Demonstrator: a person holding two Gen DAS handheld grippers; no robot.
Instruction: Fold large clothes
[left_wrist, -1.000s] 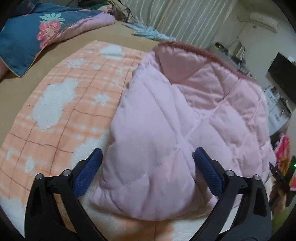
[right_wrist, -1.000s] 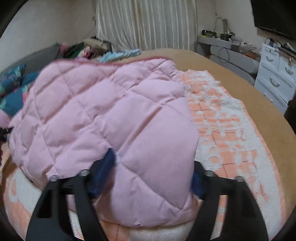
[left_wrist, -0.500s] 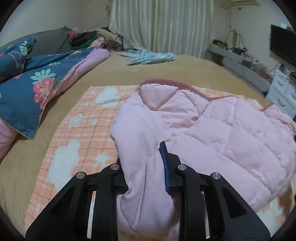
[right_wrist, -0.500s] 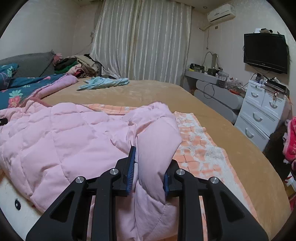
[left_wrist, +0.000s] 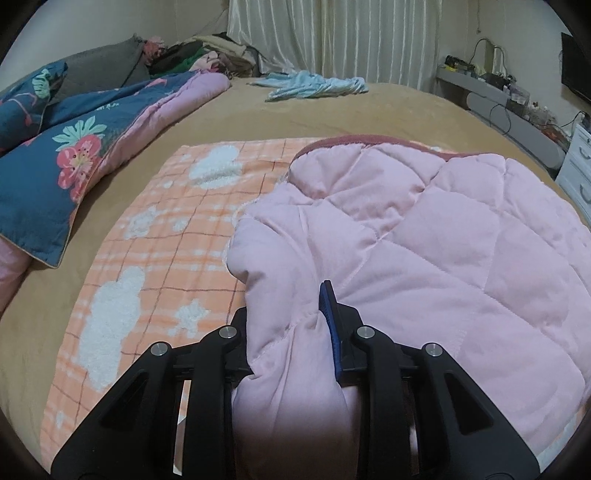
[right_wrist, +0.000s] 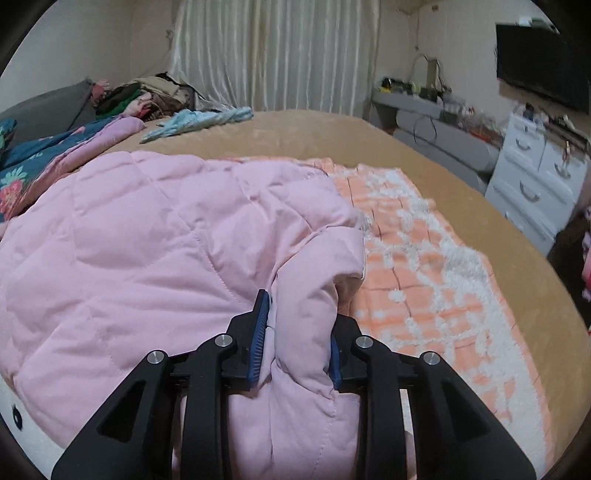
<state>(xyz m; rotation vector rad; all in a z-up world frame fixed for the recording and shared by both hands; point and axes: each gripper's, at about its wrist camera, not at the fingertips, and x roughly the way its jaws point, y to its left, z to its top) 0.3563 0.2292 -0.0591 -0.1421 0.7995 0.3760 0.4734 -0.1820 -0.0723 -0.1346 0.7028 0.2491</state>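
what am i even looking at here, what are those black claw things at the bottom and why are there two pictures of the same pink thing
The black claws are hand-held grippers, one in each of a person's hands, with no robot arm involved. Each carries a wide-angle camera looking forward along its two fingers, so you get one picture per hand.

In the left hand's picture, the left gripper is shut on a bunched edge of the pink quilted jacket. In the right hand's picture, the right gripper pinches another edge of the same jacket.

The jacket lies on an orange checked blanket spread over a tan bed. A blue floral quilt and a light blue garment lie further off. The person is folding the jacket.
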